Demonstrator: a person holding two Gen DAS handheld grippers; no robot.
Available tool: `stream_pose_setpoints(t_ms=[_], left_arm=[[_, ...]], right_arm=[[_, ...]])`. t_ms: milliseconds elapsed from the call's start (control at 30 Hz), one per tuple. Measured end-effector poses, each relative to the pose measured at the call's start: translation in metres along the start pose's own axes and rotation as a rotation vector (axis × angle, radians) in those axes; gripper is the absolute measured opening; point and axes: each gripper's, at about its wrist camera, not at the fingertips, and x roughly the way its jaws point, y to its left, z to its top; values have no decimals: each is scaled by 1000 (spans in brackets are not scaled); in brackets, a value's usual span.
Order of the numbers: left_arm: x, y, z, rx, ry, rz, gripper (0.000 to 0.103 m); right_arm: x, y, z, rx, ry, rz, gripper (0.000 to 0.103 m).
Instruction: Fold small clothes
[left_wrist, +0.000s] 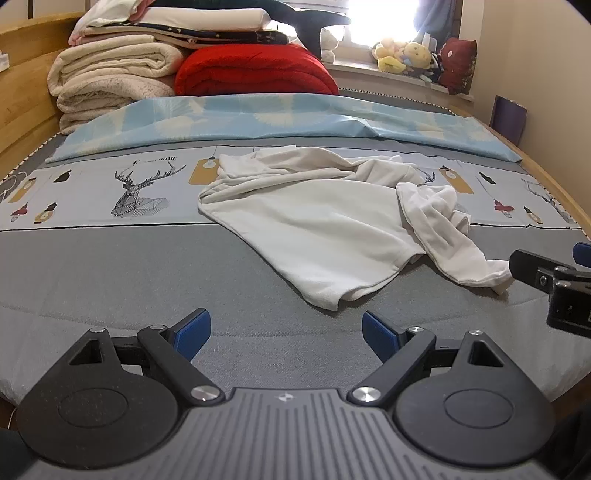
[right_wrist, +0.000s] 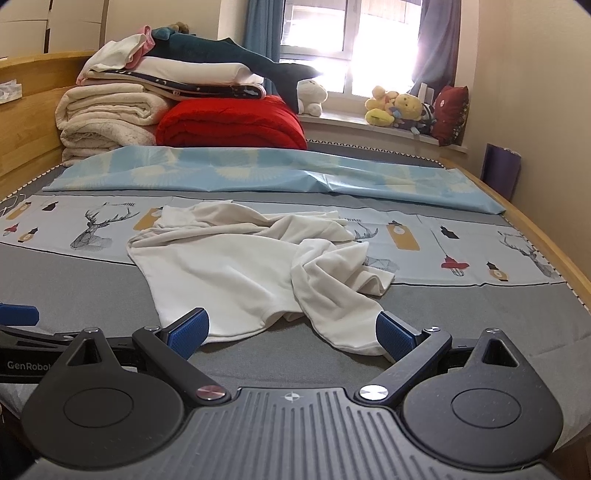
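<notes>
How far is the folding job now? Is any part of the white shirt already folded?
Nothing looks folded yet. The white shirt lies crumpled on the bed, one sleeve twisted over its body. Both tools are open and hold nothing: the left hand-held gripper is short of the hem, and the right hand-held gripper is at the sleeve end. Spreading flat and all folds remain.
</notes>
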Motion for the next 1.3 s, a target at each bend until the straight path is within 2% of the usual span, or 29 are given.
stream_pose_setpoints(t_ms=[433, 500, 533, 567, 633, 700, 767, 900, 933, 967, 1133, 1233, 1300], left_arm=[[1, -1, 0, 4, 1, 5, 92], [0, 0, 0, 7, -3, 9, 92], [0, 0, 0, 10, -6, 12, 92], [0, 0, -1, 14, -8, 16, 91], [-1, 1, -1, 20, -9, 15, 85], [0, 1, -2, 24, -6, 7, 81], [0, -1, -2, 35, -5, 1, 71], [-1, -4, -2, 33, -11, -13, 66], [-2, -5, -2, 29, -13, -16, 66], [-2, -6, -2, 27, -15, -20, 66], [0, -12, -3, 35, -14, -32, 66], [3, -16, 0, 33, -13, -42, 65], [7, -19, 2, 29, -12, -49, 64]], right_arm=[[0, 2, 3, 3, -5, -6, 94], [-1, 1, 4, 6, -11, -14, 86], [-1, 0, 5, 12, -14, -17, 77], [-1, -2, 5, 21, -18, -18, 64], [-1, -8, 7, 48, -20, -21, 46], [0, -15, 7, 81, -17, -23, 40], [0, -21, 8, 111, -16, -25, 40], [8, -34, 13, 141, 3, -24, 41], [13, -37, 18, 135, 10, -19, 45], [20, -40, 23, 118, 18, -15, 53], [70, -55, 43, -1, 35, -60, 67], [104, -70, 36, 18, 98, -111, 69], [125, -80, 31, 67, 200, -131, 69]])
